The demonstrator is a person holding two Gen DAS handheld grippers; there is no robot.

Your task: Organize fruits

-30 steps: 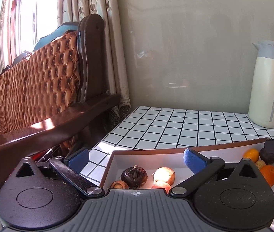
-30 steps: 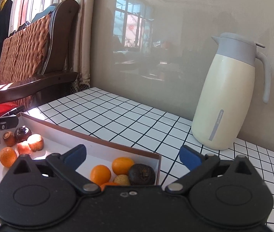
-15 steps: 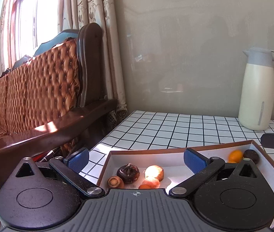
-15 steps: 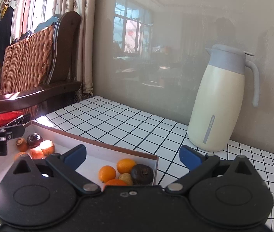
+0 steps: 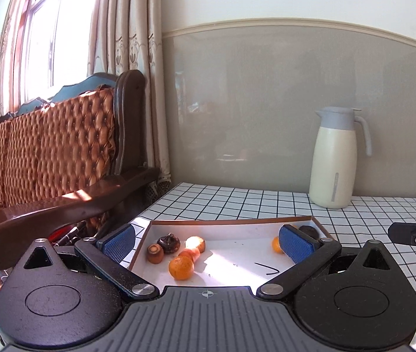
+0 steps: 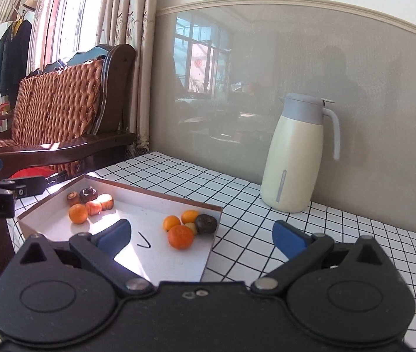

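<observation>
Distance is what has changed in my left wrist view: a second ago the tray (image 5: 231,222) filled the bottom edge with only its far-left corner showing, and now I am pulled back and raised, so nearly its whole white floor lies between my fingers. My left gripper (image 5: 208,245) is spread wide and holds nothing. One cluster sits in the far-left corner: a dark fruit (image 5: 169,240), a brown one (image 5: 154,253) beside it, a sunlit pale one (image 5: 195,243), and an orange (image 5: 181,267) nearest me. At the far-right corner, more fruit peeks past my right-hand pad (image 5: 295,243).

From my right wrist view the same retreat shows: the tray has dropped away and I look down on it. My right gripper (image 6: 200,239) is also spread, empty, above the tray's near-right corner. A second cluster (image 6: 189,227) of oranges and one dark fruit lies by the right wall. A thermos (image 6: 296,158) stands well apart.

Judging by both empty grippers backing off from two mixed piles, I am between picks, with sorting unfinished.
</observation>
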